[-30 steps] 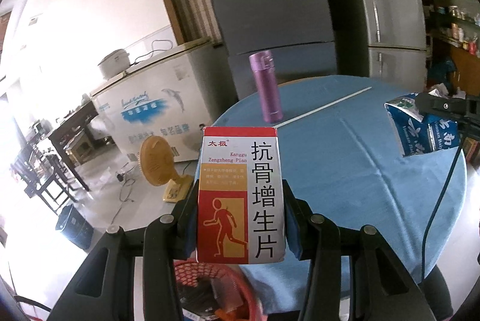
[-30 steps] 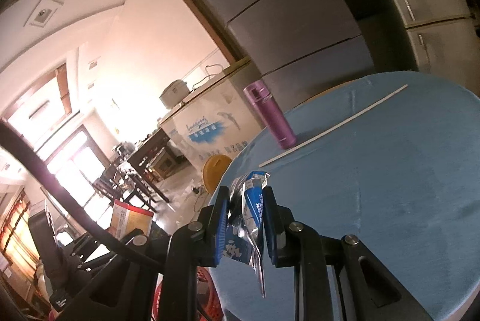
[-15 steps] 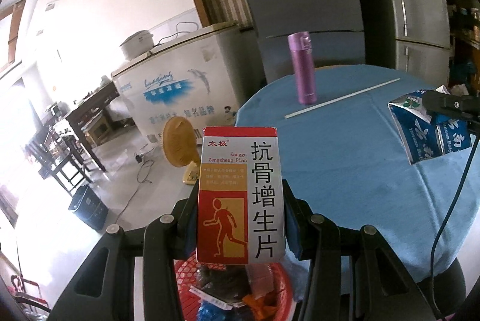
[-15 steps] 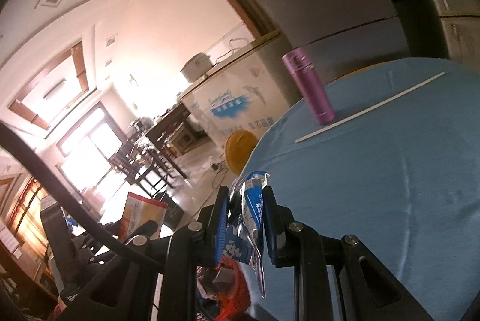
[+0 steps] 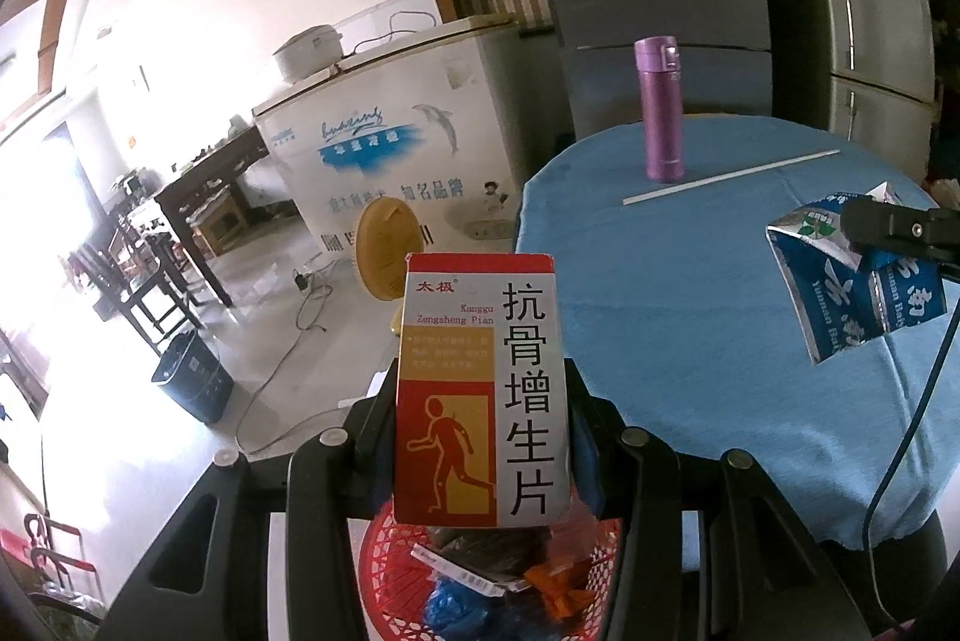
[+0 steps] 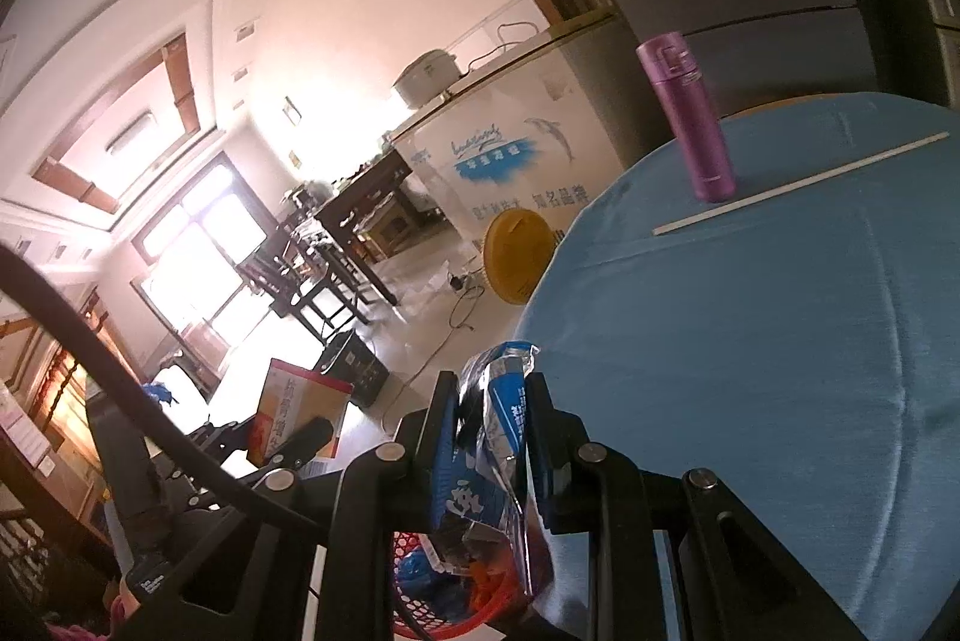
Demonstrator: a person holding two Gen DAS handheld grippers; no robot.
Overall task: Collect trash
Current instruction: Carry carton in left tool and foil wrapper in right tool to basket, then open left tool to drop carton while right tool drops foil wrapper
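Two items in hand, both now over the red basket (image 5: 414, 557), which fills more of the lower frame than a second ago.

- Left tool (image 5: 483, 437): partly open, clamped on the upright box (image 5: 480, 389), centre of the left view.
- Right tool (image 6: 489, 437): closed tight on the crumpled blue pouch (image 6: 480, 461), lower centre of the right view.
- Change: the table (image 5: 690, 293) edge has slid right in the frame and the basket has come up under both loads. Judged: drop stage near.
- Edges: cloth rim hangs just right of the basket; a release too far right could snag it.
- Room: open floor at left; bottle (image 5: 660, 107) and rod (image 5: 729, 176) well apart, upper right.
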